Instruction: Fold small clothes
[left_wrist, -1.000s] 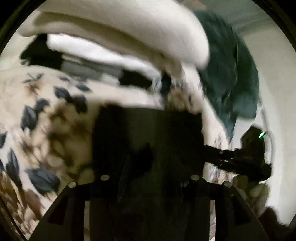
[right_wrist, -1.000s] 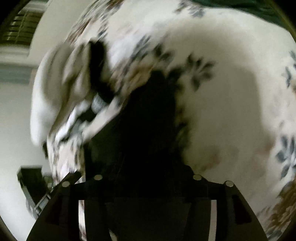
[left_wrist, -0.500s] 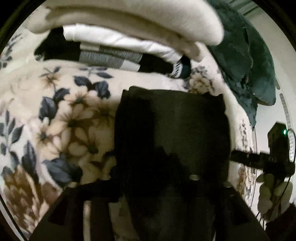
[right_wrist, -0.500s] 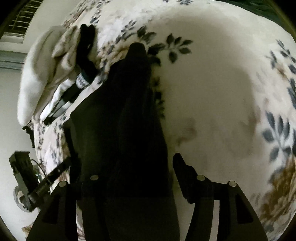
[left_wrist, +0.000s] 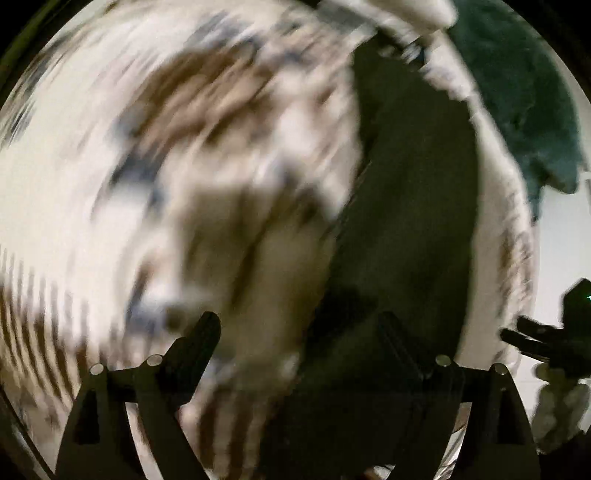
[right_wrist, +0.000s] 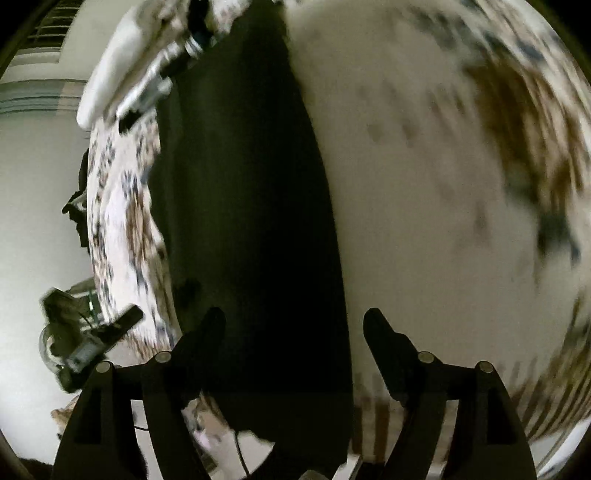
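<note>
A folded black garment (left_wrist: 413, 206) lies flat on the floral blanket (left_wrist: 184, 147); in the right wrist view it (right_wrist: 251, 206) runs as a long dark strip up the middle. My left gripper (left_wrist: 299, 325) is open and holds nothing; its right finger is dark against the black cloth. My right gripper (right_wrist: 293, 321) is open, its fingers standing either side of the garment's near end, holding nothing. Both views are blurred by motion.
A stack of folded clothes (right_wrist: 129, 74), cream on top, sits at the far end of the garment. A dark green blanket (left_wrist: 524, 110) lies at the bed's far right. A black device on a stand (right_wrist: 92, 339) is beside the bed.
Both grippers have opened and let go of the black garment, which now lies flat on the blanket. Both have pulled back and are moving fast.
</note>
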